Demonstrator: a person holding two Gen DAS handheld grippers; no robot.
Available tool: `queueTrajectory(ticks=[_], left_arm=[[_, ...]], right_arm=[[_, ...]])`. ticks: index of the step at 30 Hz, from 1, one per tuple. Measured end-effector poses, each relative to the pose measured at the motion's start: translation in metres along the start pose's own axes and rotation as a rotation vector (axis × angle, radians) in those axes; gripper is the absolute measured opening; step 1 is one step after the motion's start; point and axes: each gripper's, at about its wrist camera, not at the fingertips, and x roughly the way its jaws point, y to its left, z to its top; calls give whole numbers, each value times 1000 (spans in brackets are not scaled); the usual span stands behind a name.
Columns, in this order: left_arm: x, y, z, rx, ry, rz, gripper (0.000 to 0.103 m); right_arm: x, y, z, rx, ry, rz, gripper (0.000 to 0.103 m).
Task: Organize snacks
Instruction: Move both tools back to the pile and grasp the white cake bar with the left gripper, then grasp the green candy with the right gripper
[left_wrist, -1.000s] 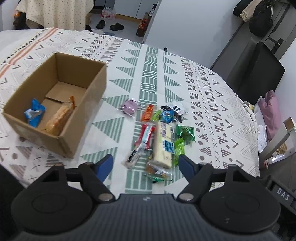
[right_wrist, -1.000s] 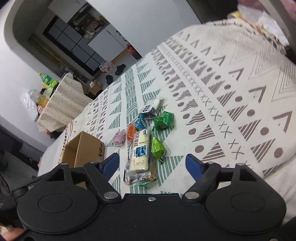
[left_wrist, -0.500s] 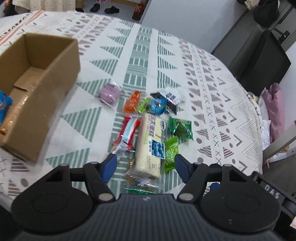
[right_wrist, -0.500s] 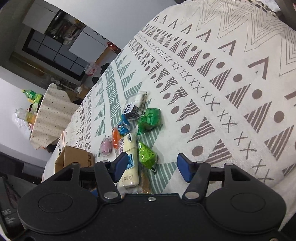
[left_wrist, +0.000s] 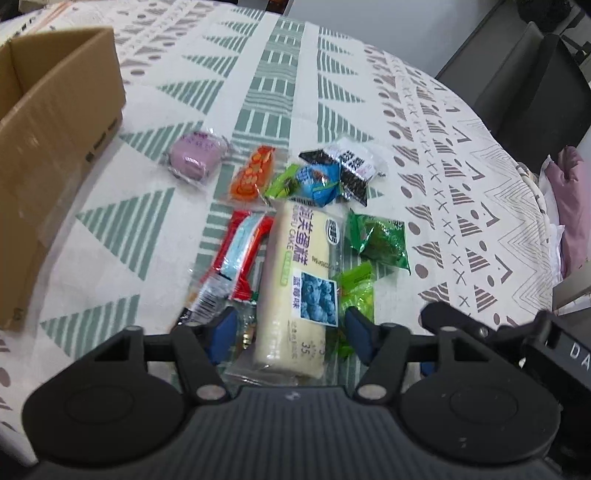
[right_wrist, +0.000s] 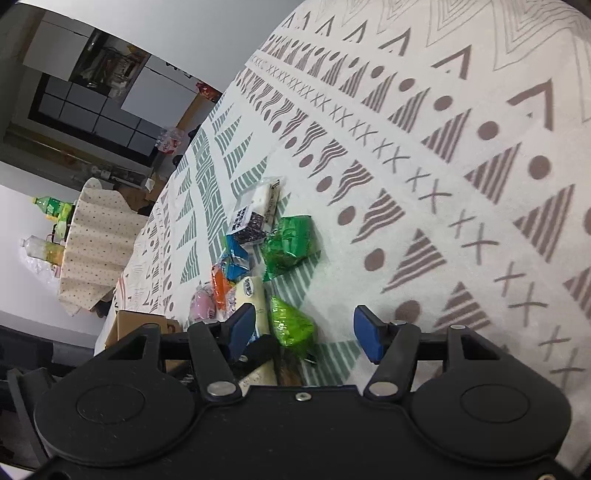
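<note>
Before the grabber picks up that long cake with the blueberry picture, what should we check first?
1. Blueberry cake sits between the left gripper fingers: ok, jaws closing around its near end.
2. Pads pressing on the cake: not ok, a gap shows on both sides.
3. Nothing else caught: not ok, the light green packet lies by one finger, the red and blue packet by the other.
4. Right gripper out of the way: not ok, it hovers close beside, over the same green packet, open and empty.
5. Cardboard box ready: ok, open-topped and close.
6. Room inside the box: cannot tell.
</note>
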Motion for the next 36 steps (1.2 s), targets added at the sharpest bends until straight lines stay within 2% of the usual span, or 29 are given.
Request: queueTrajectory(ticks=[3, 7, 12, 18, 20, 22, 26, 36], left_arm=[[2, 3, 1, 3, -7, 9, 40], [-1, 6, 4, 15, -13, -5, 34], [-10, 7, 8, 25, -26, -20, 32], [-20, 11, 12, 44, -47, -1, 32], [-23, 13, 13, 45, -52, -2, 31], [-27, 17, 13, 44, -54, 0, 31], [-39, 21, 14, 59, -71, 5, 31], [-77, 35, 13, 40, -126, 8, 31]], right_arm=[[7, 0, 1, 9, 9, 3, 60], [15, 4, 2, -3, 6, -9, 60], [23, 11, 1, -27, 6, -3, 60], [35, 13, -1, -33, 16, -19, 60], [40, 14, -3, -49, 27, -28, 54], [42, 13, -5, -52, 39, -32, 29], [33, 11, -5, -44, 13, -18, 26], [-2, 12, -20, -9, -10, 88, 25]])
